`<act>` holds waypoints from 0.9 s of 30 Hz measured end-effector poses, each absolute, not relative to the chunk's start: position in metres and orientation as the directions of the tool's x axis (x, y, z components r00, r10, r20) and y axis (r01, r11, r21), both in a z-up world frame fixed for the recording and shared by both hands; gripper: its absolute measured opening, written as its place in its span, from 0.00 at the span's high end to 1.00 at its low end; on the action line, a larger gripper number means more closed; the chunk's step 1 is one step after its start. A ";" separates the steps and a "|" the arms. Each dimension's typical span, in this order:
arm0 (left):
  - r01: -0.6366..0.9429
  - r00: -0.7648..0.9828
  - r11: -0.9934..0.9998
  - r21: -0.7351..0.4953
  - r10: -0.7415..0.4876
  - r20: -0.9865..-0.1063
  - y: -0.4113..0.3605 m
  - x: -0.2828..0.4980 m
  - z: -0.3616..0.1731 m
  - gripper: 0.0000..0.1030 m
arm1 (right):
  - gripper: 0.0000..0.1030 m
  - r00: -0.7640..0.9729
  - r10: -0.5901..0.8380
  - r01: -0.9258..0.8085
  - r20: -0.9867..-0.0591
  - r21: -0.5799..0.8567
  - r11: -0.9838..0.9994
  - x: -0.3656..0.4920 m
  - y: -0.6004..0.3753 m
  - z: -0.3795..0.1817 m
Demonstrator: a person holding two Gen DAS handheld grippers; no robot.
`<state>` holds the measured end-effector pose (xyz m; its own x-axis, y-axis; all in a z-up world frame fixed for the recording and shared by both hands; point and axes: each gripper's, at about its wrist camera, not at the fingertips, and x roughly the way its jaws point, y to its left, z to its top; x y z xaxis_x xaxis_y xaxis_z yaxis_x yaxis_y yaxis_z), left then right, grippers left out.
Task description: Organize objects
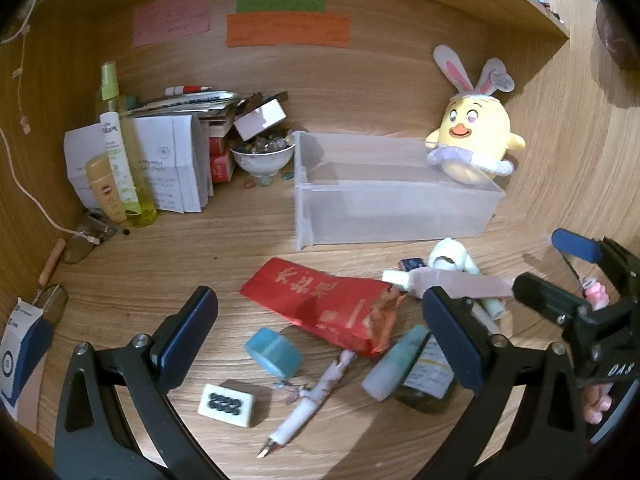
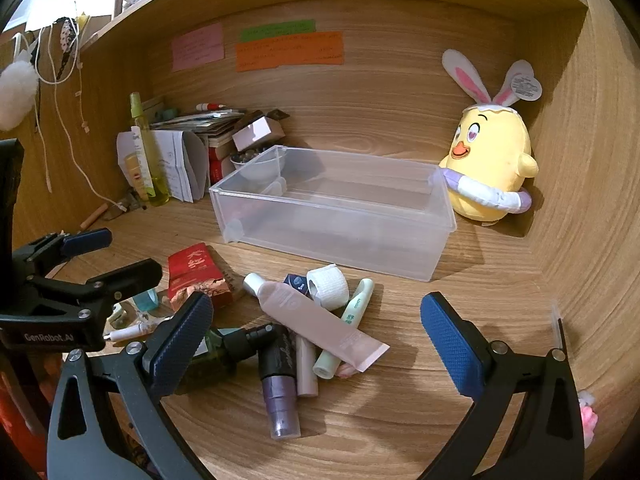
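A clear plastic bin [image 1: 384,200] [image 2: 336,216] stands empty on the wooden desk. In front of it lies a scatter of small items: a red packet [image 1: 320,300] [image 2: 192,272], a blue tape roll [image 1: 274,352], a mahjong tile [image 1: 227,404], a pen [image 1: 308,400], a pink tube [image 2: 320,320] [image 1: 460,284], a white bandage roll [image 2: 328,286] [image 1: 450,258], a purple bottle [image 2: 280,388] and a green stick [image 2: 344,328]. My left gripper [image 1: 320,332] hangs open above the red packet. My right gripper [image 2: 316,336] is open over the tube pile.
A yellow chick plush [image 1: 476,140] [image 2: 488,164] sits right of the bin. At the back left are a spray bottle [image 1: 120,148], papers [image 1: 172,160] and a bowl of beads [image 1: 264,154]. Sticky notes [image 1: 288,30] hang on the back panel.
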<state>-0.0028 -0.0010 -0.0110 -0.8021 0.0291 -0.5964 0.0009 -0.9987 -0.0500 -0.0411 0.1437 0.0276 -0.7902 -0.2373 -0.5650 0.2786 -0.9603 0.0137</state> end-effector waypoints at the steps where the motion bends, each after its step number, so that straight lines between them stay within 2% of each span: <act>1: 0.005 -0.800 -0.999 -0.049 0.025 -0.599 -0.005 -0.001 -0.012 0.00 | 0.00 -0.789 -0.239 0.281 -0.566 0.014 -0.960 -0.042 0.144 0.028; 10: 0.058 -0.773 -0.996 -0.069 -0.001 -0.634 -0.053 0.011 -0.028 0.00 | 0.00 -0.765 -0.242 0.284 -0.597 0.025 -0.958 -0.059 0.146 0.019; 16: 0.060 -0.739 -0.993 -0.100 0.023 -0.674 -0.066 0.009 -0.046 0.01 | 0.01 -0.730 -0.265 0.298 -0.630 0.055 -0.953 -0.075 0.148 0.011; 17: 0.054 -0.733 -0.993 -0.105 0.031 -0.679 -0.066 0.006 -0.048 0.02 | 0.01 -0.726 -0.264 0.296 -0.635 0.058 -0.953 -0.078 0.148 0.010; 19: 0.032 -0.719 -0.993 -0.113 0.056 -0.693 -0.064 0.001 -0.052 0.14 | 0.02 -0.719 -0.261 0.289 -0.644 0.065 -0.955 -0.084 0.149 0.008; 23: -0.005 -0.692 -0.992 -0.124 0.093 -0.716 -0.060 -0.011 -0.060 0.18 | 0.12 -0.705 -0.257 0.281 -0.661 0.072 -0.957 -0.099 0.151 0.008; 27: -0.024 -0.681 -0.990 -0.140 0.118 -0.723 -0.058 -0.019 -0.064 0.28 | 0.23 -0.690 -0.251 0.293 -0.679 0.055 -0.955 -0.112 0.147 0.005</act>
<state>-0.0190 -0.0576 -0.0640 -0.6811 0.1183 -0.7226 -0.0238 -0.9899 -0.1396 -0.1115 0.1473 0.0050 -0.6899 -0.2509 -0.6791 0.2929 -0.9546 0.0551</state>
